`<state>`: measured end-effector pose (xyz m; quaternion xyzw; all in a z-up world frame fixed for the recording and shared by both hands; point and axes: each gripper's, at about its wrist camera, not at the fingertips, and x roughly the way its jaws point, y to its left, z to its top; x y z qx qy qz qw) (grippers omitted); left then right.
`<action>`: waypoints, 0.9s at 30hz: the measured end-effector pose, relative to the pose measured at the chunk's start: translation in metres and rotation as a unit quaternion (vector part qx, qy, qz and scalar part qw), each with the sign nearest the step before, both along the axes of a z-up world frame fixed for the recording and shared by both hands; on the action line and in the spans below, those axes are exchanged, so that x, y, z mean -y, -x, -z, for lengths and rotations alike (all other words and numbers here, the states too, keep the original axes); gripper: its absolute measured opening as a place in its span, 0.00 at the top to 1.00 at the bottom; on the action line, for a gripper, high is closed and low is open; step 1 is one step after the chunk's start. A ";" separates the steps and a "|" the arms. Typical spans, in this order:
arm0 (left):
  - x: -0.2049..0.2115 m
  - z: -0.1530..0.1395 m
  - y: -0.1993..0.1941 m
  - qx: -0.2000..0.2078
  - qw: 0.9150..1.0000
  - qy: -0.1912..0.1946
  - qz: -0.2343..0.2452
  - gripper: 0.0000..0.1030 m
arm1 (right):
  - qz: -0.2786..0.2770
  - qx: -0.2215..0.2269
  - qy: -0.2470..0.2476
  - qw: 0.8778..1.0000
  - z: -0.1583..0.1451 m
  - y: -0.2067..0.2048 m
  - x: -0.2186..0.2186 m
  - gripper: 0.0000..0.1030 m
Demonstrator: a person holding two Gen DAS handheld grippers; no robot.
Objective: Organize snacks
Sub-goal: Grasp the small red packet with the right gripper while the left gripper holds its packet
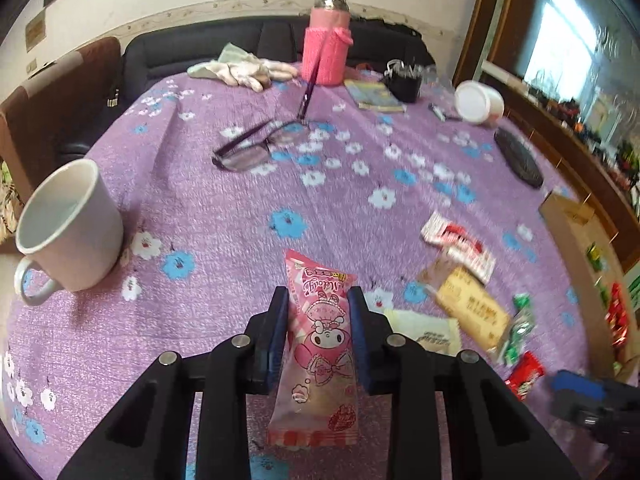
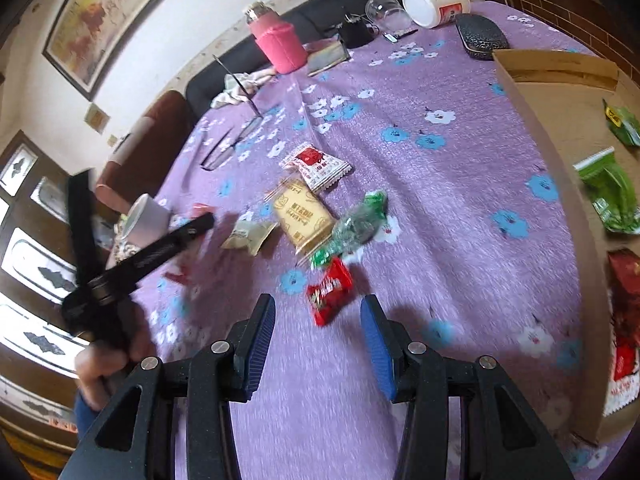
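My left gripper (image 1: 318, 294) is shut on a pink cartoon snack packet (image 1: 320, 344) and holds it above the purple tablecloth. My right gripper (image 2: 318, 304) is open and empty, with a small red snack packet (image 2: 330, 290) lying just beyond its fingertips. Loose snacks lie in a cluster: a red-and-white packet (image 2: 316, 164), a tan biscuit packet (image 2: 302, 216), a green packet (image 2: 356, 226) and a pale packet (image 2: 248, 234). A cardboard box (image 2: 568, 128) on the right holds green packets (image 2: 610, 192) and red packets (image 2: 626, 280).
A white mug (image 1: 70, 226) stands at the left. Glasses (image 1: 260, 140), a pink-sleeved bottle (image 1: 326, 40), gloves (image 1: 244, 70), a white tub (image 1: 478, 102) and a black case (image 1: 518, 156) lie further back. A dark sofa (image 1: 208, 44) is behind the table.
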<state>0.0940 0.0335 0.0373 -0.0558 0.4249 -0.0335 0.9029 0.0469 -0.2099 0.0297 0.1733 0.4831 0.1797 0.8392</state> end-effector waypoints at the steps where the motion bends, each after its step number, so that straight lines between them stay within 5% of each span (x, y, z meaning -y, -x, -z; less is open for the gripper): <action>1: -0.001 -0.003 0.001 0.004 1.000 0.006 0.000 0.73 | 0.007 -0.003 0.011 1.000 0.003 -0.004 -0.002 0.53; 5: -0.001 -0.009 0.005 0.010 1.000 0.022 0.003 0.73 | 0.014 -0.001 0.054 0.998 0.012 -0.011 -0.015 0.57; 7: 0.000 -0.010 0.005 0.009 1.000 0.028 0.003 0.73 | 0.005 0.013 0.077 0.997 0.010 -0.013 -0.022 0.75; 10: 0.001 -0.009 0.006 0.008 0.999 0.040 0.007 0.73 | -0.018 0.029 0.107 0.994 0.011 -0.017 -0.034 0.80; 14: 0.005 -0.011 0.008 0.014 0.998 0.056 0.015 0.73 | -0.048 0.046 0.097 0.993 0.005 -0.023 -0.037 0.80; 21: 0.020 -0.012 0.011 0.033 0.997 0.057 0.033 0.73 | -0.025 0.148 0.066 0.986 -0.016 -0.037 -0.018 0.80; 27: 0.047 -0.007 0.014 0.037 0.997 0.030 0.063 0.73 | -0.024 0.140 0.047 0.989 -0.004 -0.042 -0.006 0.80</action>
